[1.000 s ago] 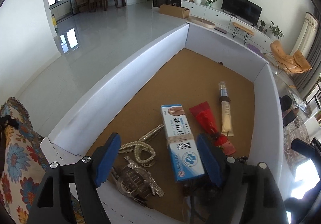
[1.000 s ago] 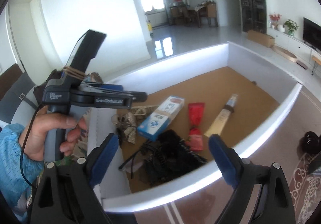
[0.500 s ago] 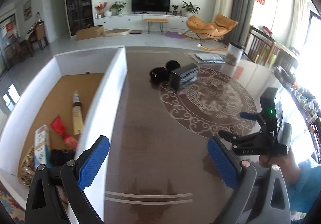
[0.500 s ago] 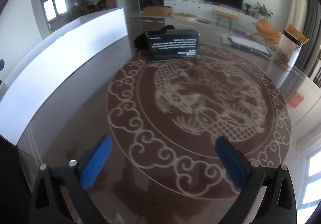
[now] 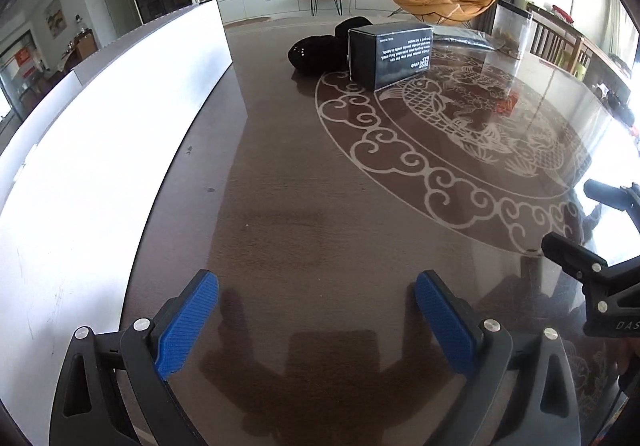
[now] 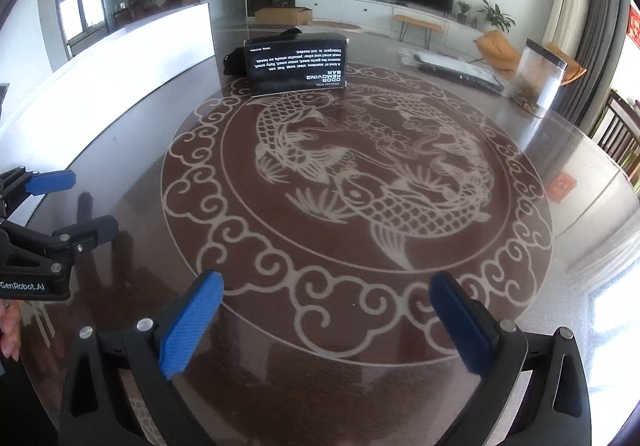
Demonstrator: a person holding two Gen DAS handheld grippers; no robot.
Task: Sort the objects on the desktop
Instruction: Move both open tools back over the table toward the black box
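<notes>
Black box (image 6: 297, 64) printed "ODOR REMOVING BAR" stands on the table (image 6: 120, 150) at 12 o'clock in the right wrist view, at the far edge of the carp-and-cloud medallion (image 6: 360, 182). In the left wrist view the same box (image 5: 390, 56) sits at 1 o'clock. A black pouch-like item (image 5: 316, 54) lies touching the box on its left side; its exact type cannot be determined.

White tray wall (image 5: 100, 142) runs along the table from 7 o'clock to 11 o'clock in the left wrist view; the tray interior is not visible.

Clear plastic container (image 6: 540, 76) stands at 2 o'clock in the right wrist view, with a bagged dark flat item (image 6: 456, 68) just beside it on its left.

Left gripper (image 5: 316, 316): fingers spread wide, nothing between them, positioned over bare table near the tray wall. Its body also shows at 9 o'clock in the right wrist view.

Right gripper (image 6: 326, 320): fingers spread wide, nothing between them, positioned over the near rim of the medallion. Both grippers are well apart from the box.
</notes>
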